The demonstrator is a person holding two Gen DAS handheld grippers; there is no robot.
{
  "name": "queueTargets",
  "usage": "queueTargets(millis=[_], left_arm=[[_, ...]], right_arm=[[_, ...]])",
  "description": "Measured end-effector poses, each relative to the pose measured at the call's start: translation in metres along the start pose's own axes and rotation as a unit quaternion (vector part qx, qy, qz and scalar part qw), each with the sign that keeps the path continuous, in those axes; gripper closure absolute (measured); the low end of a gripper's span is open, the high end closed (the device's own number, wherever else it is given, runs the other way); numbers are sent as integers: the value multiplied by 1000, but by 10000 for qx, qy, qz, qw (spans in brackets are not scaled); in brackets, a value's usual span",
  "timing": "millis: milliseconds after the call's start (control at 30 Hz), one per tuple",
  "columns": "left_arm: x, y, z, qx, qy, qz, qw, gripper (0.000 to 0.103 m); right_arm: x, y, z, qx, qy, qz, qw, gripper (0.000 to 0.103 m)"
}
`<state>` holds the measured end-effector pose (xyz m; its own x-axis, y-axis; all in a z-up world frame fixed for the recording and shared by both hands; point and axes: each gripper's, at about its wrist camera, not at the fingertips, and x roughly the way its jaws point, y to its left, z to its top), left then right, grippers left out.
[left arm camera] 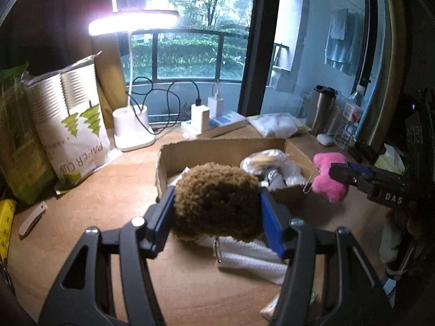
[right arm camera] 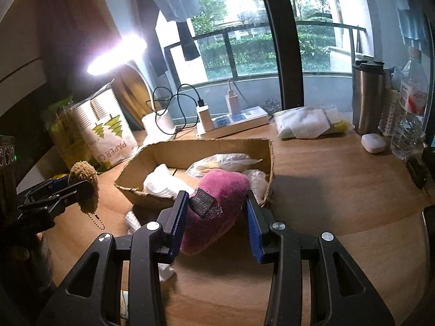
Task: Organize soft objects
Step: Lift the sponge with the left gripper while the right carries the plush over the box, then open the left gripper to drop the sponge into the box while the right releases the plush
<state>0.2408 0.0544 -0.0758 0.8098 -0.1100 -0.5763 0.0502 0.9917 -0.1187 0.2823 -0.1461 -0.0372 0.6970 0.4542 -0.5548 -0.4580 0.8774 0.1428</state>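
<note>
Left wrist view: left hand-held gripper (left arm camera: pixel 217 212) clamped on brown plush toy (left arm camera: pixel 216 203), raised above worktop (left arm camera: pixel 108 203) just before cardboard box (left arm camera: pixel 217 149). Right wrist view: right hand-held gripper (right arm camera: pixel 216 217) clamped on pink plush toy (right arm camera: pixel 217 206), raised at box's near edge.

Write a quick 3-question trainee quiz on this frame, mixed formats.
1. True or false: the left tool grips the brown plush.
2. The right tool holds: A) white cloth B) pink plush C) bottle
3. Fill in: both plushes are held in front of the ___.

Key: 1 true; 2 B; 3 cardboard box
</note>
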Motion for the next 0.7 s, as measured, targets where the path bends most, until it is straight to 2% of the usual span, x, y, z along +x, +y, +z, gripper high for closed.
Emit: queueTargets(millis=[400, 700], left_arm=[[39, -10, 23, -135, -61, 109, 9998, 43], [82, -11, 30, -411, 120, 82, 9991, 43]], right_arm=[[17, -21, 18, -18, -77, 122, 9999, 60], [42, -22, 27, -303, 68, 251, 9992, 60]])
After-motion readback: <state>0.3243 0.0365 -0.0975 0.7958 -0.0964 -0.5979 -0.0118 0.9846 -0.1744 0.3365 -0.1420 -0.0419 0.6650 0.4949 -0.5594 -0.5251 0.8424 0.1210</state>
